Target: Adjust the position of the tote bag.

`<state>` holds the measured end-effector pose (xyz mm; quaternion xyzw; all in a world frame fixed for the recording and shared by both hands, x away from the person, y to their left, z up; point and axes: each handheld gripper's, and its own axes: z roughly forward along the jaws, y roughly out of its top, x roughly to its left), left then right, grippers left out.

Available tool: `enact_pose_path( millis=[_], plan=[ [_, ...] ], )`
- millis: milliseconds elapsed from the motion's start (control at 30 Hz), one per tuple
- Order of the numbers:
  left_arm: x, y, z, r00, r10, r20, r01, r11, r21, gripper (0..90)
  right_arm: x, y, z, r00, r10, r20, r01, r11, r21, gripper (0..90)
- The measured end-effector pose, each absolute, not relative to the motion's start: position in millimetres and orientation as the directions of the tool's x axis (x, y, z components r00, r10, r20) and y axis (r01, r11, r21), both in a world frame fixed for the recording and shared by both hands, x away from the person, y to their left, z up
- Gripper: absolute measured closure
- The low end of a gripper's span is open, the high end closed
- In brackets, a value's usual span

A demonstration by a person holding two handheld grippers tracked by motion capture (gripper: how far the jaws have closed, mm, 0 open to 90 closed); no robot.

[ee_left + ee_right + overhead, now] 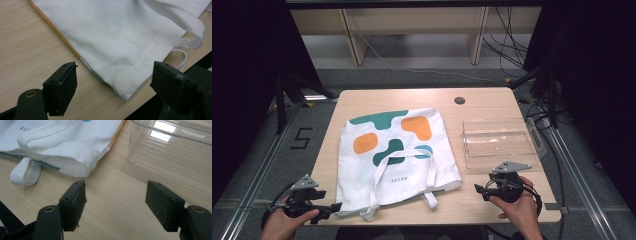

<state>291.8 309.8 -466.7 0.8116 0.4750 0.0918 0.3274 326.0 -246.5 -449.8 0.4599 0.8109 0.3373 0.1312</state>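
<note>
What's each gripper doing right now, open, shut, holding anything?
Left gripper: open, holding nothing; the tote bag corner lies between its jaws, untouched.
Right gripper: open, holding nothing, over bare table near the clear plastic bin.

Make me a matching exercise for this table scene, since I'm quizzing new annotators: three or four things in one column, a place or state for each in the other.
Things:
1. tote bag
2. clear plastic bin
3. left gripper
4. right gripper

Places or states:
A. empty, at the table's right side
B. open, near the bag's lower left corner
C. lying flat mid-table, handles toward the person
D. open, just in front of the bin

Pairs: 1-C, 2-A, 3-B, 4-D
</note>
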Motion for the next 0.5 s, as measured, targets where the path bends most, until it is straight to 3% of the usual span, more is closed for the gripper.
enact_pose_path(
  millis=[300,400,500],
  plan=[
    [293,310,-470,0.511,0.843,-0.169,0.716,-0.309,0.625,19.7,328,-244,-450,-0.569,0.813,0.119,0.642,0.349,0.682,35.1],
    [293,311,-469,0.508,0.824,-0.252,0.738,-0.265,0.62,18.0,330,-238,-450,-0.612,0.787,0.077,0.597,0.396,0.698,35.0],
    [293,309,-469,0.51,0.832,-0.217,0.734,-0.29,0.613,18.0,332,-229,-451,-0.63,0.773,0.068,0.589,0.42,0.691,35.2]
  ],
)
